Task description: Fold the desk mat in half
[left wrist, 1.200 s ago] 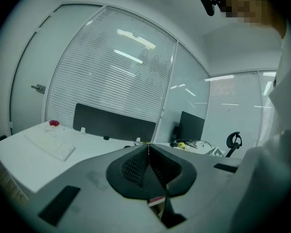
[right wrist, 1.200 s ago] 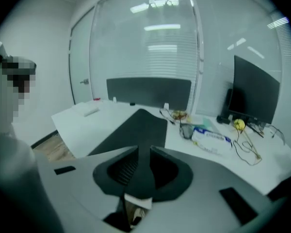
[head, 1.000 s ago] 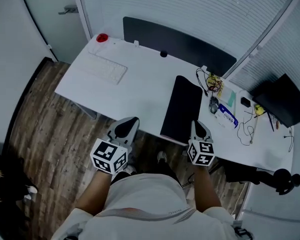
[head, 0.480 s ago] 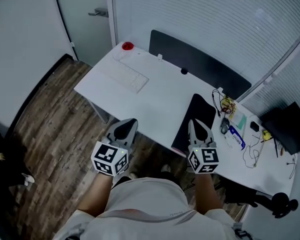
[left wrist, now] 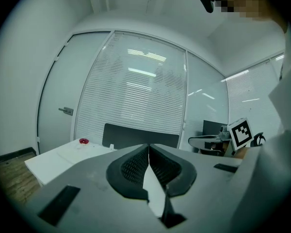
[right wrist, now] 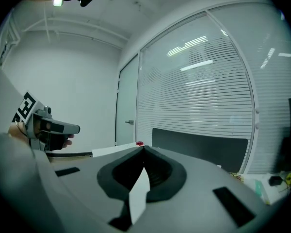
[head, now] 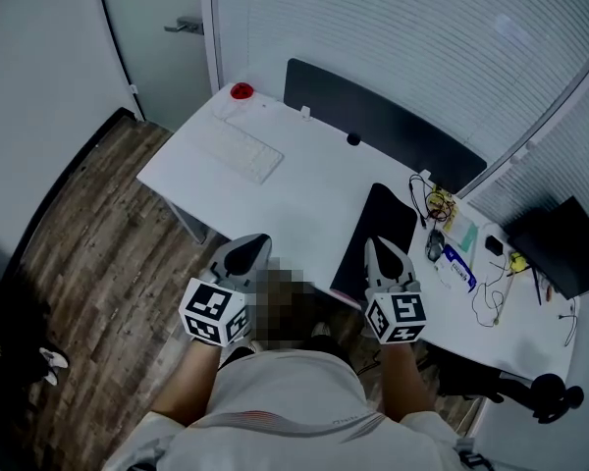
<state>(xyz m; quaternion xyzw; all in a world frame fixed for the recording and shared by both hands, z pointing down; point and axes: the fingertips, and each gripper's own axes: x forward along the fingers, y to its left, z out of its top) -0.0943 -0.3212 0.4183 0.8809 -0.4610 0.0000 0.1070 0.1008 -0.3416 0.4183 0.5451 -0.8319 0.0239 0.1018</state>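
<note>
Left tool (head: 245,250): jaws clenched, nothing between, held off front edge of white worktop (head: 304,180). Right tool (head: 381,251): jaws clenched, empty, above near end of black desk mat (head: 385,226); contact not discernible. Mat flat at worktop front-right. Keyboard (head: 240,147) far left.

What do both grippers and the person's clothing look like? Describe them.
The left gripper and right gripper match: pale grey tapered shells, black inner pads with a fine ribbed texture, and at the rear of each a white cube printed with black square markers. No cables show. The person wears a white short-sleeved top.
</note>
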